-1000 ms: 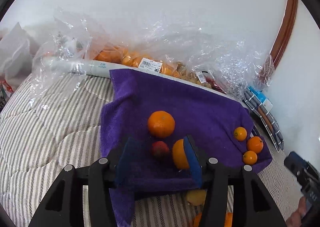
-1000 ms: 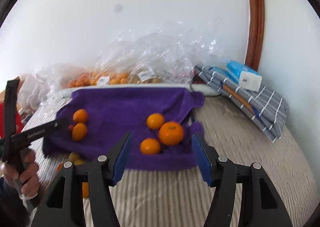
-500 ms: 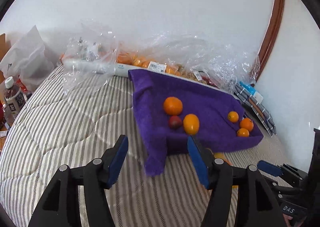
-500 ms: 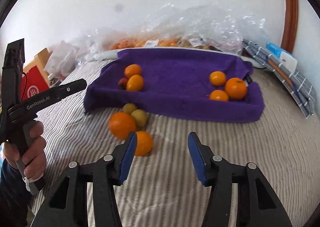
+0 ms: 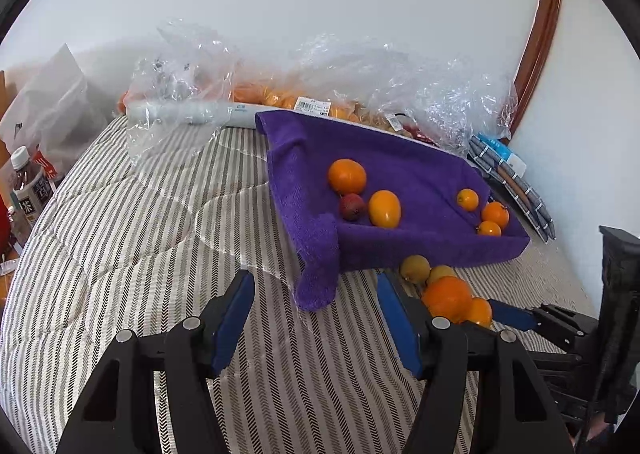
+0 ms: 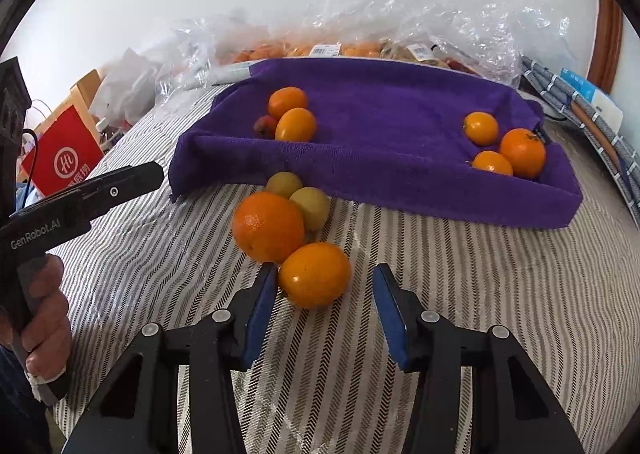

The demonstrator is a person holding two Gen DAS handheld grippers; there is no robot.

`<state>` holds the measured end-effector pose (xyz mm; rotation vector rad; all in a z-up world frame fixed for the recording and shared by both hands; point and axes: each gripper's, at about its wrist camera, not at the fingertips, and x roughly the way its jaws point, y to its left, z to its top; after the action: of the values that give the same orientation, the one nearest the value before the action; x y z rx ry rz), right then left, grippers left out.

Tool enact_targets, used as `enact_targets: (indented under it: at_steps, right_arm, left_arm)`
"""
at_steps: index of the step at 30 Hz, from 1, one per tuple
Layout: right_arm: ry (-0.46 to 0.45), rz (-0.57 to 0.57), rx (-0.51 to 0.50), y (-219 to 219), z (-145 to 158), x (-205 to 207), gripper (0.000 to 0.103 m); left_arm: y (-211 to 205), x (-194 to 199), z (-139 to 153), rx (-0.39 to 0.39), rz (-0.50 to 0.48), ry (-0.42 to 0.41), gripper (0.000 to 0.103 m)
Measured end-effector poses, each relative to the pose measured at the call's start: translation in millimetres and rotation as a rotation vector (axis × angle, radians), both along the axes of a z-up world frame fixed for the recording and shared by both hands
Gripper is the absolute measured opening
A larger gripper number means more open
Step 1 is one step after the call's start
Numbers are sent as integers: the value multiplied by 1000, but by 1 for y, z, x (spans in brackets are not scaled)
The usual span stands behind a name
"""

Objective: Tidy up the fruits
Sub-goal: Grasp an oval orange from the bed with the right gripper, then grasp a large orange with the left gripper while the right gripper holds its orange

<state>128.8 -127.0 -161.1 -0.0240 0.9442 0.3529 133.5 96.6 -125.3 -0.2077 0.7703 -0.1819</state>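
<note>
A purple towel on the striped bed holds two groups of fruit. On its left are an orange, an oval orange fruit and a small red fruit. Three small oranges sit on its right. In front of the towel lie a big orange, two yellow-green fruits and a small orange fruit. My right gripper is open around that small fruit, with a gap at the right pad. My left gripper is open and empty, short of the towel's hanging corner.
Crumpled clear plastic bags with more fruit line the wall behind the towel. A folded checked cloth and a tissue pack lie at the right. A drink bottle and a white paper bag stand at the left bed edge, near a red bag.
My left gripper let go of the oval orange fruit on the towel, opened and drew back. My right gripper swung left and down to the loose fruit, its jaws narrowing.
</note>
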Motion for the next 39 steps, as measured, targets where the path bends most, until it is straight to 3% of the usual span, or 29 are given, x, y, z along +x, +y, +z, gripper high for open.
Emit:
enact_targets:
  at_steps: [4, 9, 15, 24, 27, 35, 39]
  right_arm:
    - [18, 12, 18, 0, -2, 3, 37]
    - [-26, -22, 20, -10, 4, -5, 37]
    - [-90, -97, -78, -52, 11, -15, 37]
    - [4, -250, -28, -127, -3, 6, 37]
    - [-7, -240, 6, -128, -3, 6, 37]
    - [-72, -180, -63, -108, 0, -9, 37]
    - [-73, -196, -11, -117, 2, -10, 37]
  left_arm:
    - [2, -2, 2, -17, 12, -14, 62]
    - [-5, -5, 0, 11, 5, -29, 62]
    - [-8, -3, -2, 32, 1, -12, 62]
    - [-19, -9, 4, 58, -36, -42, 60]
    - [-21, -8, 2, 58, -45, -35, 60]
    - [-26, -8, -2, 37, -46, -2, 59]
    - [-45, -15, -1, 28, -97, 0, 59]
